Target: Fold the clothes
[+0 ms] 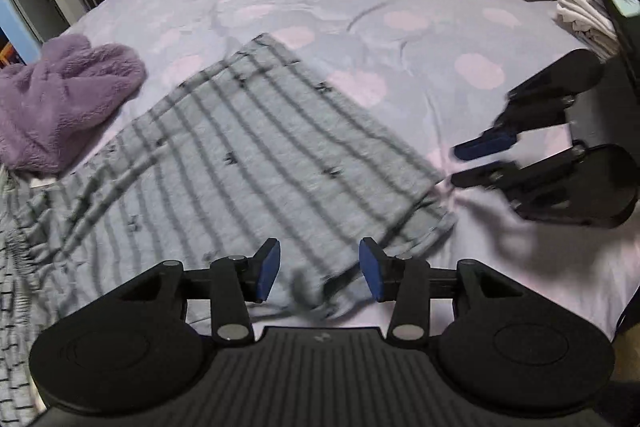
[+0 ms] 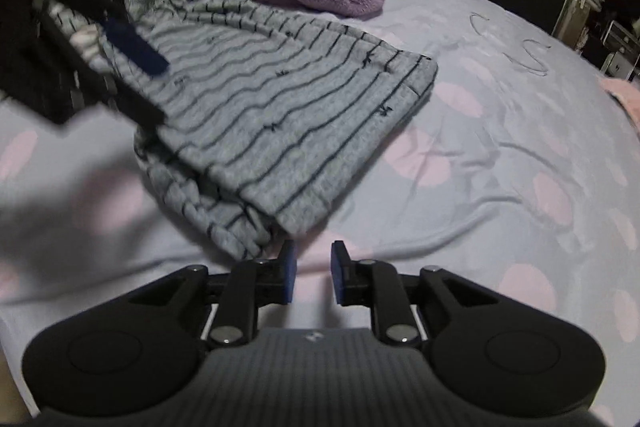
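Striped garment (image 2: 280, 115) lies folded, long axis diagonal; both grippers' fingers parted, empty.

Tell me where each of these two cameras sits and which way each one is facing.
Left wrist: sits on the left gripper, angled down at the grey striped garment on the lilac spotted bedsheet; the right gripper shows too.
Right wrist: sits on the right gripper, angled down at the garment's near corner; the left gripper crosses top left.
Shared: garment, bedsheet, purple fleece garment.
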Available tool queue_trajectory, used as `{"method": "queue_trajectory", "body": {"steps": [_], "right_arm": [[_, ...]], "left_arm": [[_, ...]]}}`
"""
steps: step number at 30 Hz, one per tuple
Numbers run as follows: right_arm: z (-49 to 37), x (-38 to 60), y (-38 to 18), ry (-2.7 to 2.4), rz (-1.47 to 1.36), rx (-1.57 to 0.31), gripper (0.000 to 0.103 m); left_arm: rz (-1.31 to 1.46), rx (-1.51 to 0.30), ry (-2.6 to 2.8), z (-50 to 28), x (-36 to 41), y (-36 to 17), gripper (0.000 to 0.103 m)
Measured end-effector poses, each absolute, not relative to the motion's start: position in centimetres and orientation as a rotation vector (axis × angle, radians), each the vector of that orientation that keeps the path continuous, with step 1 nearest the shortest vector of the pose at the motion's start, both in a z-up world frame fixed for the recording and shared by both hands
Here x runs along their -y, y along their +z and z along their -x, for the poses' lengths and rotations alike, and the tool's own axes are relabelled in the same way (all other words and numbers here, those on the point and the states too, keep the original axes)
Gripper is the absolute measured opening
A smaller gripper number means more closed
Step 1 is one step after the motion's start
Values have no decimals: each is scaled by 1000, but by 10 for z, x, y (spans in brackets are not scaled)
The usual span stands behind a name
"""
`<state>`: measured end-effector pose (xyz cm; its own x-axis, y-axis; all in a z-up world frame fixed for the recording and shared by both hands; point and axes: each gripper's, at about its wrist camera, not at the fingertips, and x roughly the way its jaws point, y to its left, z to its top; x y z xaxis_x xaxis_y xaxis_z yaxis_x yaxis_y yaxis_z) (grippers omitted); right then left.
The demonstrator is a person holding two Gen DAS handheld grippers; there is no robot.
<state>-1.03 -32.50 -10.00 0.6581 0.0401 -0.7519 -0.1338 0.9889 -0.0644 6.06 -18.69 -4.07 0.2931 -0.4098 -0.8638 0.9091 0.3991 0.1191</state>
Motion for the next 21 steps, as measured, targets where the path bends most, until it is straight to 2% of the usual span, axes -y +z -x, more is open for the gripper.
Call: {"method": "queue_trajectory", "body": {"steps": [2,4,5,6,9,21], "right_arm": [[5,325,-102,132,83,-853,26],[0,323,-103,123,86,-846,26],[-2,323,-102,105,91,-840,21],[-2,324,-101,98,84,-839,4],[-2,328,-98,106,53,-847,4],[18,324,-86,202,105,-808,2]], "left_arm": [[-660,-897,-981,-57,191,-46,41],[-628,-921,-964,-50,191,-49,41],[-606,-940,-963,-46,191,-50,41],[-582,-962,-964,-42,190,-52,41],[-468,-1036,-977,-31,188,-59,37],[-150,-1091,-841,-44,171,-94,35]]}}
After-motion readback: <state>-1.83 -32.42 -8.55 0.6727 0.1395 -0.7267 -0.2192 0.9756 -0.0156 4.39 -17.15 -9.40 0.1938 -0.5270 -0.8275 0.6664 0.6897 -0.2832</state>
